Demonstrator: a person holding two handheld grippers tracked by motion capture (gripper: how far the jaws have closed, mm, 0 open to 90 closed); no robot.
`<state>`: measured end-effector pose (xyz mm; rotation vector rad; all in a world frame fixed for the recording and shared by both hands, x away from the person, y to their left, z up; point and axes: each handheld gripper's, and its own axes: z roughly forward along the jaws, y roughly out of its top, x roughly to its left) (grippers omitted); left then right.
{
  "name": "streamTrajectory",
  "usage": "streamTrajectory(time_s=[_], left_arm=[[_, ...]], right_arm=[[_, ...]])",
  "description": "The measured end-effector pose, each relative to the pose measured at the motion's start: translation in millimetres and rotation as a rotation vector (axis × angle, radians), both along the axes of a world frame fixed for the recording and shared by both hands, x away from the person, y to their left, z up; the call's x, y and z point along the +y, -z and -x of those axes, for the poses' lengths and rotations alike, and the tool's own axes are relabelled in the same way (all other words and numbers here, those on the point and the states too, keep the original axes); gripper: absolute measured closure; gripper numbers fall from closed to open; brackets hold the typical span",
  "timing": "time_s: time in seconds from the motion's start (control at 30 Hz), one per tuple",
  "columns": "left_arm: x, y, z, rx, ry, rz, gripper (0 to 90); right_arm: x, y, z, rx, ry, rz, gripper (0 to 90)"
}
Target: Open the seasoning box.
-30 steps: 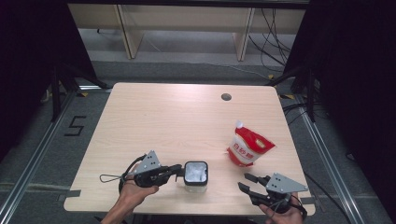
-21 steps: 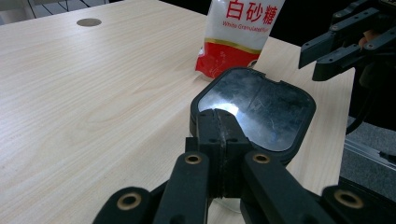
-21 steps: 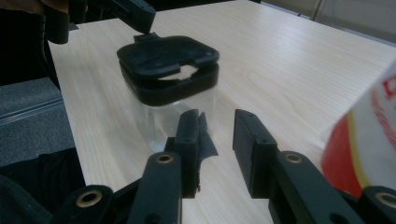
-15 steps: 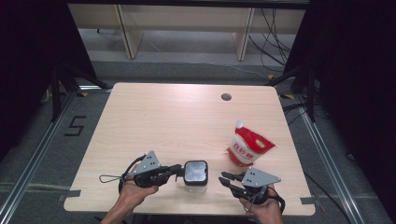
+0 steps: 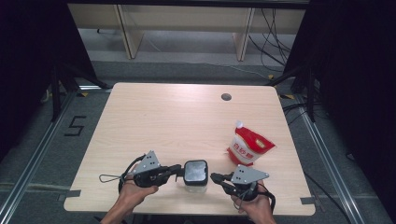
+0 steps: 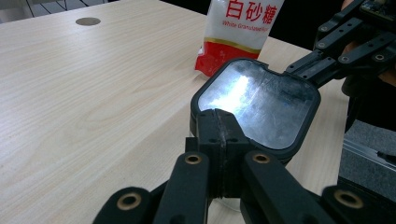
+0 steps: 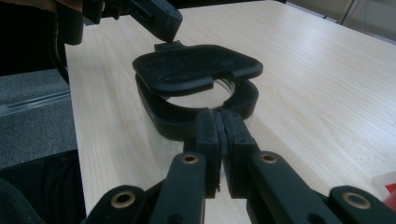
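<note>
Item: clear jar with black lid (image 5: 195, 171), stood near the table's (image 5: 187, 116) front edge between both grippers. Left gripper (image 5: 177, 169): jaws pressed together at the lid's rim tab. Right gripper (image 5: 215, 177): jaws together against the jar's black collar. Red-and-white sugar bag (image 5: 248, 147) lay near, to the right.
</note>
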<state>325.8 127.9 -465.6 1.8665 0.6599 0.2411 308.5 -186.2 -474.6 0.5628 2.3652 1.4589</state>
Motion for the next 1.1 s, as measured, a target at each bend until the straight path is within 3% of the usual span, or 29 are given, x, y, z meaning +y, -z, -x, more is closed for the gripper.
streamTrajectory(time_s=[0.17, 0.2, 0.4, 0.47, 0.57, 0.63, 0.67, 0.7, 0.83, 1.0, 1.03, 1.1], left_arm=[[-0.9, 0.2, 0.4, 0.001, -0.004, 0.009, 89.1], [0.3, -0.4, -0.5, -0.015, 0.007, -0.009, 89.1], [0.3, -0.9, -0.9, -0.019, 0.008, -0.017, 88.1], [2.1, -1.3, -0.7, -0.011, 0.002, -0.020, 83.4], [10.0, -1.5, 1.9, -0.024, 0.056, -0.018, 72.5], [16.1, -0.4, 4.5, -0.044, 0.061, -0.051, 65.6], [18.8, 1.9, 6.5, -0.027, 0.047, -0.057, 62.7], [20.6, 3.4, 5.9, -0.039, 0.050, -0.064, 59.8], [21.5, 16.4, 2.7, -0.026, 0.077, -0.123, 46.9], [13.8, 28.3, -2.0, -0.021, 0.095, -0.150, 44.1], [11.9, 29.9, -2.6, -0.013, 0.100, -0.127, 44.3], [11.3, 31.1, -5.3, -0.026, 0.110, -0.129, 45.3]], right_arm=[[7.1, -1.6, -0.9, -0.010, -0.012, 0.004, 88.5], [8.3, -1.4, -1.2, -0.012, -0.020, 0.004, 88.6], [10.7, -4.0, -0.4, -0.025, -0.020, 0.002, 88.9], [10.3, -4.7, -0.5, -0.017, -0.009, -0.010, 88.6], [11.9, -4.8, -0.7, -0.021, -0.019, -0.014, 88.2], [14.9, -4.5, 2.2, 0.006, -0.012, -0.027, 87.9], [16.4, -4.1, 0.6, -0.022, -0.016, -0.025, 87.8], [17.4, -5.2, 0.5, -0.017, -0.031, -0.010, 87.8], [22.3, -7.3, 0.5, -0.034, -0.025, -0.022, 87.3], [26.3, -12.0, 1.5, -0.028, -0.035, -0.024, 86.6], [28.1, -12.6, 0.0, -0.043, -0.040, -0.036, 86.5], [29.4, -14.3, -0.5, -0.047, -0.043, -0.033, 86.4]])
